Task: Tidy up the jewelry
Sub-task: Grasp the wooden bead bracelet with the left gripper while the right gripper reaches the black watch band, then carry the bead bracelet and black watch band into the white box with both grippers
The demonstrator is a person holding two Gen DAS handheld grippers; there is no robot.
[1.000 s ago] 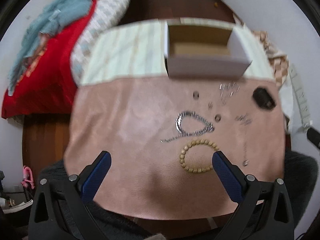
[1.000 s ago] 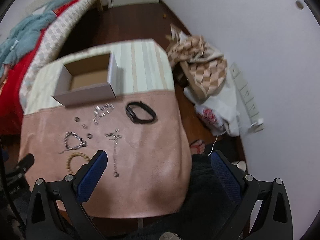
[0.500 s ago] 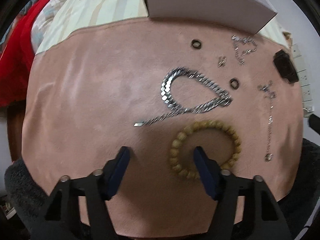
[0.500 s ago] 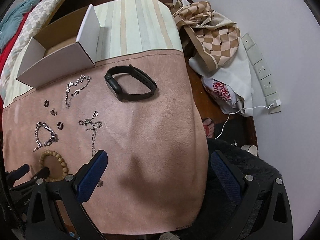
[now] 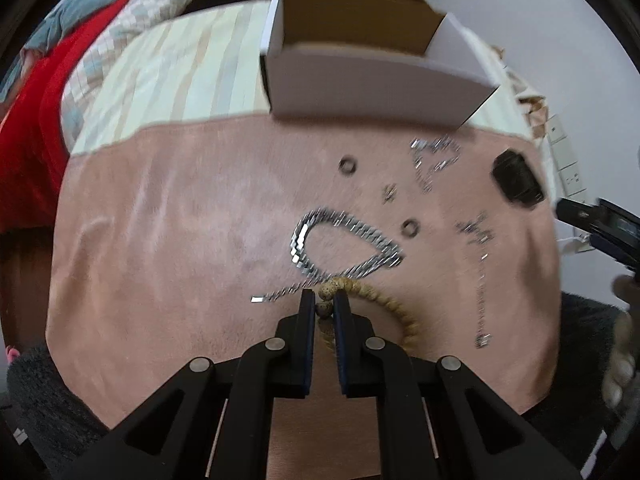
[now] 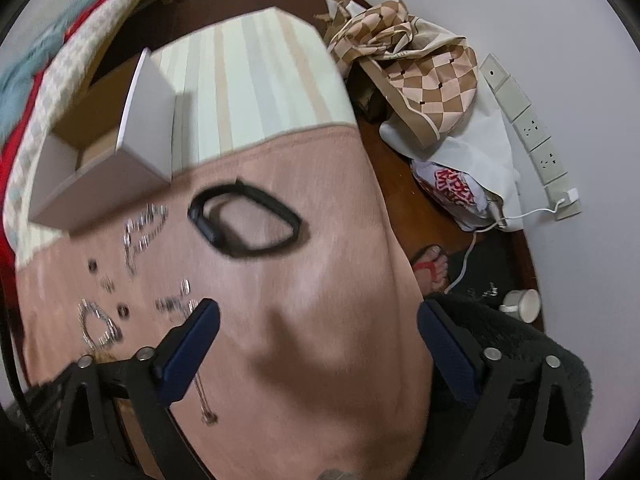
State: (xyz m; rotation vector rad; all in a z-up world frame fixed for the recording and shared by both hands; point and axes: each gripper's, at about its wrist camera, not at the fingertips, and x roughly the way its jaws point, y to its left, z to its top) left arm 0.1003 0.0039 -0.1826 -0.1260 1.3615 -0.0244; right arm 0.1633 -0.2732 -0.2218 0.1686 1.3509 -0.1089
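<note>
My left gripper (image 5: 324,300) is shut on the wooden bead bracelet (image 5: 394,308) on the pink mat (image 5: 160,240). A thick silver chain (image 5: 340,244) lies just beyond it. Two dark rings (image 5: 347,165) (image 5: 411,227), a thin silver chain (image 5: 434,156), a thin necklace (image 5: 480,272) and a black band (image 5: 516,180) lie further right. An open cardboard box (image 5: 360,64) stands behind the mat. My right gripper (image 6: 318,320) is open and empty above the mat, near the black band (image 6: 244,220) and the box (image 6: 104,160).
The table's striped cloth (image 6: 256,88) lies behind the mat. A bed with a red blanket (image 5: 32,112) is at the left. Bags (image 6: 420,80), a power strip (image 6: 528,128) and a cup (image 6: 524,306) are on the floor at the right.
My left gripper dropped to the mat and shut on the bead bracelet. My right gripper moved lower and closer to the mat, still open.
</note>
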